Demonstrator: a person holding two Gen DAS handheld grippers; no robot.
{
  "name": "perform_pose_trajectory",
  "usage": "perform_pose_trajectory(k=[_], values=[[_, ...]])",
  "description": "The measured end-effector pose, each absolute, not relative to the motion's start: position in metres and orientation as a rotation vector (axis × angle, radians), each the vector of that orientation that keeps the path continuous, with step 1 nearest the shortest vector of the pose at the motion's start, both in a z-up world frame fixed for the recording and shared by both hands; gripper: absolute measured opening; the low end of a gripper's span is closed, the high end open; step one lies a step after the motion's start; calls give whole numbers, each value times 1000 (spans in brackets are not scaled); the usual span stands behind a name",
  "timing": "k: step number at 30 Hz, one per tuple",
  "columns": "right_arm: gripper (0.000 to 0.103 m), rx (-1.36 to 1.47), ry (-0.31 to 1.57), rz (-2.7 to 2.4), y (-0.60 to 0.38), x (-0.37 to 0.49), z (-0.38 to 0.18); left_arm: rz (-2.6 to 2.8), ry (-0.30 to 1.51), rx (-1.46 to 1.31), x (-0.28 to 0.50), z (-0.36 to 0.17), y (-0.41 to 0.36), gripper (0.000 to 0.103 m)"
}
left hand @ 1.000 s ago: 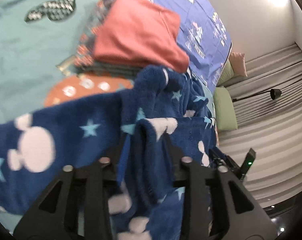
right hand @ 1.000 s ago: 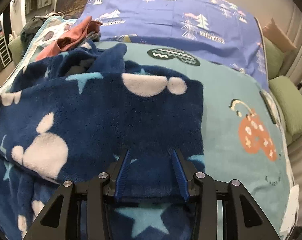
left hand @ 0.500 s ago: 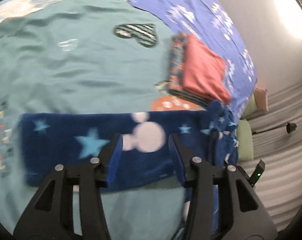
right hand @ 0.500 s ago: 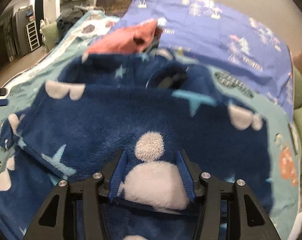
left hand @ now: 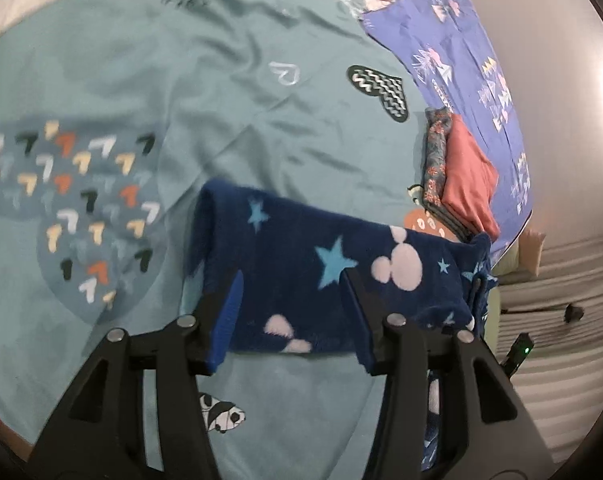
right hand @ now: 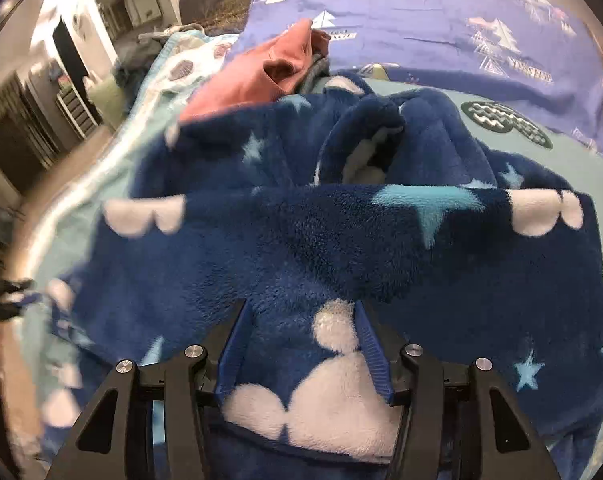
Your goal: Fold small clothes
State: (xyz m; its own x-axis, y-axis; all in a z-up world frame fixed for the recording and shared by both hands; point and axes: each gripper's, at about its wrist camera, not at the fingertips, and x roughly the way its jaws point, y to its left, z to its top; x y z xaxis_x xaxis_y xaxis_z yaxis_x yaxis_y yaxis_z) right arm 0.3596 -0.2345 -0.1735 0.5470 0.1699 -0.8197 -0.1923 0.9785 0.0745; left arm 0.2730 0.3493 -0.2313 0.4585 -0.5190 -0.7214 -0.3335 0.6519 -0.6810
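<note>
A navy fleece garment [left hand: 321, 264] with stars and white mouse heads lies on the teal bedspread [left hand: 221, 80]. In the left wrist view a sleeve of it stretches out flat under my left gripper [left hand: 291, 312], whose jaws stand wide apart above the fleece and hold nothing. In the right wrist view the bunched garment [right hand: 341, 220] fills the middle. My right gripper [right hand: 301, 344] has its jaws apart with fleece lying between the fingers [right hand: 371, 344], not pinched.
A folded stack with a salmon-pink piece [left hand: 467, 176] on top sits at the far right of the bedspread, also seen in the right wrist view [right hand: 261, 76]. A purple tree-print sheet [right hand: 421, 20] lies beyond. Green cushions and curtains stand past the bed edge.
My left gripper let go of the fleece and rose back; the sleeve now lies spread flat. The right gripper shifted over the garment, still open.
</note>
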Motion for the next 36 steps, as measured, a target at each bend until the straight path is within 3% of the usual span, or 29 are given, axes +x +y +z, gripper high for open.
perform_pose_trajectory(k=[10, 13, 19, 21, 22, 23, 24, 29, 36], values=[[55, 10, 980, 226, -237, 345, -156, -100, 1206, -1027, 252, -292, 358, 58], [56, 2, 981, 229, -235, 340, -158, -136, 1162, -1110, 245, -299, 359, 63], [59, 21, 974, 232, -233, 339, -157, -230, 1130, -1289, 250, -311, 358, 64], [60, 31, 972, 236, -233, 338, -156, -223, 1117, -1309, 251, -314, 355, 58], [60, 30, 971, 237, -233, 338, -155, -208, 1107, -1315, 252, -316, 354, 44], [60, 30, 972, 239, -232, 337, -155, -204, 1096, -1326, 252, -318, 353, 23], [60, 29, 972, 240, -232, 337, -154, -205, 1090, -1333, 252, -319, 352, 13], [60, 35, 960, 248, -229, 332, -145, -118, 957, -1150, 246, -287, 342, 12], [60, 24, 913, 372, -187, 321, -113, -281, 723, -850, 244, -172, 287, 12]])
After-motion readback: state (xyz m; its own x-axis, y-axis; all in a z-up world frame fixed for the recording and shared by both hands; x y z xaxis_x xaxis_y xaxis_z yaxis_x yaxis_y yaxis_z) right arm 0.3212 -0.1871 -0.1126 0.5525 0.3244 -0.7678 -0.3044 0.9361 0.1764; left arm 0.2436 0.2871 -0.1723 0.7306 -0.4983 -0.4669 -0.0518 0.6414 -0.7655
